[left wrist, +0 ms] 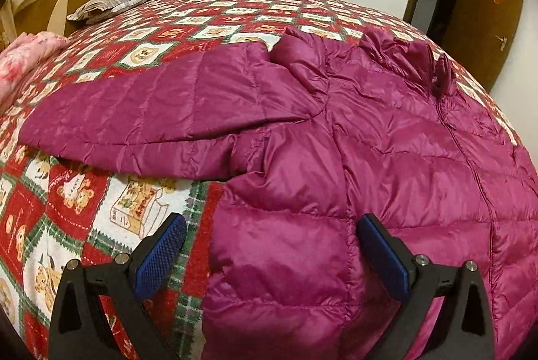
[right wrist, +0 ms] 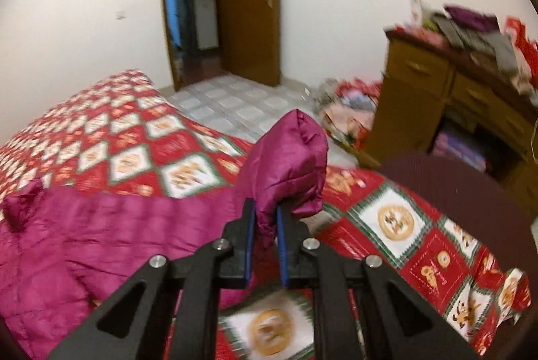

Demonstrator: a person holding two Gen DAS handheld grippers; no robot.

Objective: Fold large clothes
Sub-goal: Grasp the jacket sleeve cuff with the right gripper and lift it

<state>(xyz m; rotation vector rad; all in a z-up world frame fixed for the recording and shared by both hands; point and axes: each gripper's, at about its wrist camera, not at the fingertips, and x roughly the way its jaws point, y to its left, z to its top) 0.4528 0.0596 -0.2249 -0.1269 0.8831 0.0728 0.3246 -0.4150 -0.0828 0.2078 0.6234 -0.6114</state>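
Spread over the bed, a red patterned quilt (left wrist: 111,202) carries the magenta puffer jacket (left wrist: 336,131), which lies flat with one sleeve stretched out to the left. Low over its hem edge, the left gripper (left wrist: 270,239) has its blue pads spread wide, jacket fabric lying between them untouched. The right gripper (right wrist: 265,220) pinches the other sleeve's cuff (bunched upward) clear of the quilt.
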